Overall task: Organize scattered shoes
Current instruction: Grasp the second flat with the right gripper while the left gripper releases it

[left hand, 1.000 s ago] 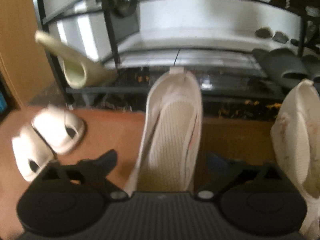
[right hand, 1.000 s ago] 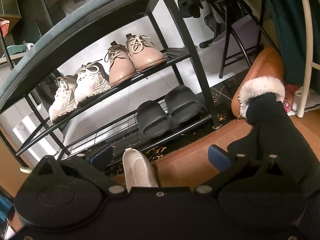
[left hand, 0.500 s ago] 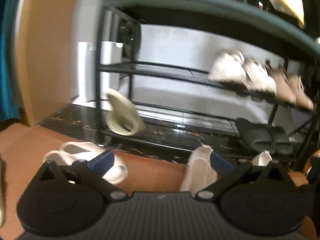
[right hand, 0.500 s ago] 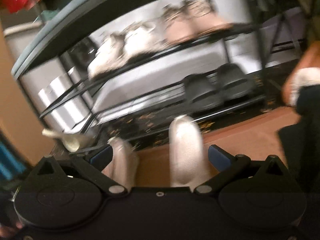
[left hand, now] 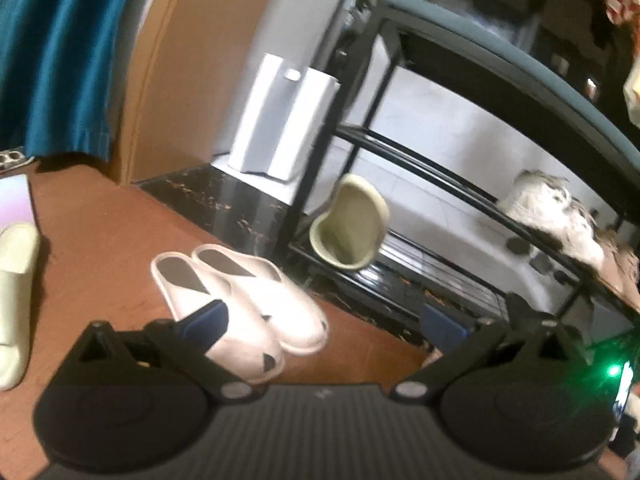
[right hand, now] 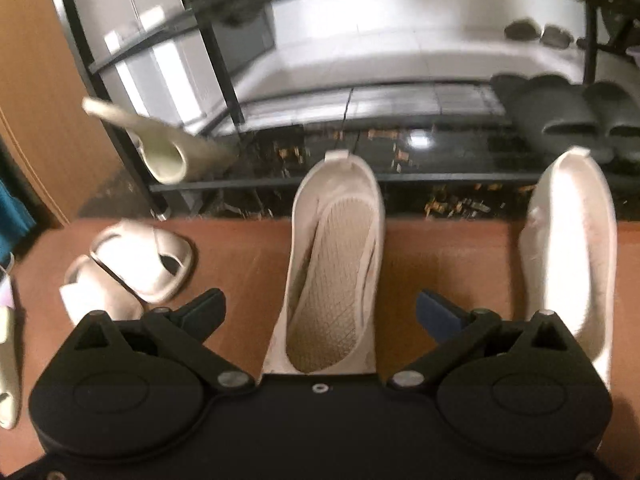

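Since a second ago: white slip-on shoe (right hand: 332, 276) gone from between the left gripper (left hand: 326, 326) fingers, now lying between the right gripper (right hand: 320, 312) fingers instead. Right fingers spread wide, not touching the shoe; shoe flat on the brown floor (right hand: 440, 252), far end pointing ahead of the fingertips toward the black shoe rack (right hand: 360, 178). Matching white shoe (right hand: 572, 256) outside the right finger, parallel. Left fingers spread wide, gripping nothing. Pair of pale slippers (left hand: 240, 300) partly behind the left finger and extending ahead of it. Olive slipper (left hand: 350, 222) tilted against the rack's lower shelf, well ahead, between the finger lines. Cream slipper (left hand: 14, 300) far outside the left finger.
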Tool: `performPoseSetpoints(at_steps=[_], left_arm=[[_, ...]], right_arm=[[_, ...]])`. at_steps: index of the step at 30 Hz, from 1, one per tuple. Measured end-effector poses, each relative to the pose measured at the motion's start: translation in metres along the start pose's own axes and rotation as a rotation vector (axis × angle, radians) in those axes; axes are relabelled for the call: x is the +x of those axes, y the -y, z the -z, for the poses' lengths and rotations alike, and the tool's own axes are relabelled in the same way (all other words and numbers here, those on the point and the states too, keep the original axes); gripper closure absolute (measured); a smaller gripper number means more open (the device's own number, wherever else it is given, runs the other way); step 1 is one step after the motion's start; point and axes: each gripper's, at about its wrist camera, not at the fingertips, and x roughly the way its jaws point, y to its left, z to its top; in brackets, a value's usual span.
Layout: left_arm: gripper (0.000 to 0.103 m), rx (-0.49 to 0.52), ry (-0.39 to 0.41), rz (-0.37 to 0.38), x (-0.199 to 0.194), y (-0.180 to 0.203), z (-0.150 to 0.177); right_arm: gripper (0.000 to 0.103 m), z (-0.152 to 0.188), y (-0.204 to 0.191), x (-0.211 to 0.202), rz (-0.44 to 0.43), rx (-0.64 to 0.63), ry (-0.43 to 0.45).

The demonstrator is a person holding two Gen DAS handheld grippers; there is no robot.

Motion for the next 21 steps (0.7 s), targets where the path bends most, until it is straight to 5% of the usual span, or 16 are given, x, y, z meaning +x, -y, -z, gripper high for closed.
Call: performPoseSetpoints(at_steps=[6, 12, 21], left_arm=[[0.001, -0.032, -0.041, -0.03, 0.007, -0.01, 0.004], [0.001, 0.042, -0.053, -0.023, 0.01, 0.001, 0.008], [0.001, 0.033, -0.08, -0.052, 0.017, 0.005, 0.008]], right_arm=[[0.001, 0.005, -0.004, 0.044, 0.074, 0.002, -0.102], [0.027, 0.017, -0.006, 0.063, 0.066, -0.035, -0.136], [0.034, 0.023, 0.003, 0.05, 0.078, -0.053, -0.143]])
